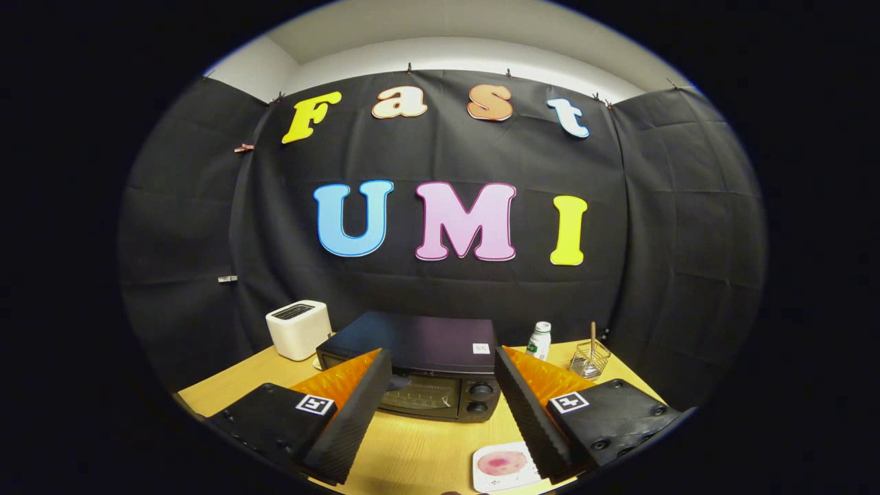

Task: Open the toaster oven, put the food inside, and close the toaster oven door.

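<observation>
Gripper (440,385) jaws spread, empty. Closed black metal toaster oven (412,371) at lower centre: stiff hinged door, best hooked at top edge.

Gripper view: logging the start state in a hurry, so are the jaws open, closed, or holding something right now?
Gripper: jaws open and holding nothing, spread either side of the closed black toaster oven ahead on the wooden table.

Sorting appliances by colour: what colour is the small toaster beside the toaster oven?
White, seen in the gripper view: the small box-shaped pop-up toaster.
</observation>
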Available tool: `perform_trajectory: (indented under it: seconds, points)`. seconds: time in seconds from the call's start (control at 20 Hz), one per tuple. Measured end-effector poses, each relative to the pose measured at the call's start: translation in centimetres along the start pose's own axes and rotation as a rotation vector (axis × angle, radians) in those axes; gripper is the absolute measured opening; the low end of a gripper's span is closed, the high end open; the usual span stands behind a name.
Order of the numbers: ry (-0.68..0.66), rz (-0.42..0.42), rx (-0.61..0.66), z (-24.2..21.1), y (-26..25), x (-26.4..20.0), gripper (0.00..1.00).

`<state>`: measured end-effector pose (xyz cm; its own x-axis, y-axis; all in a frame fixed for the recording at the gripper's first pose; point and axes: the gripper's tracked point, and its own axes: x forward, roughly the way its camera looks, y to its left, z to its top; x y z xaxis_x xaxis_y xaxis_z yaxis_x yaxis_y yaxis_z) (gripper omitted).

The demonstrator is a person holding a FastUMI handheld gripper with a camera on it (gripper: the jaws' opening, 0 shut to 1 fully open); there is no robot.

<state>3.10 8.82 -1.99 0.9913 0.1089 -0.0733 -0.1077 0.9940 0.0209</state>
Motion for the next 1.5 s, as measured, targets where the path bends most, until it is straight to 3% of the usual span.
perform_trajectory:
  seconds: [0.35, 0.95, 1.25, 1.5]
  points:
    - [0.054, -0.008, 0.038, -1.4, 4.2, 5.0, 0.98]
    - [0.229, -0.061, 0.004, -10.2, 8.3, 14.1, 0.98]
    - [0.279, -0.109, 0.030, -12.4, 8.7, 15.2, 0.98]
    - [0.295, -0.096, 0.035, -12.9, 9.0, 15.0, 0.99]
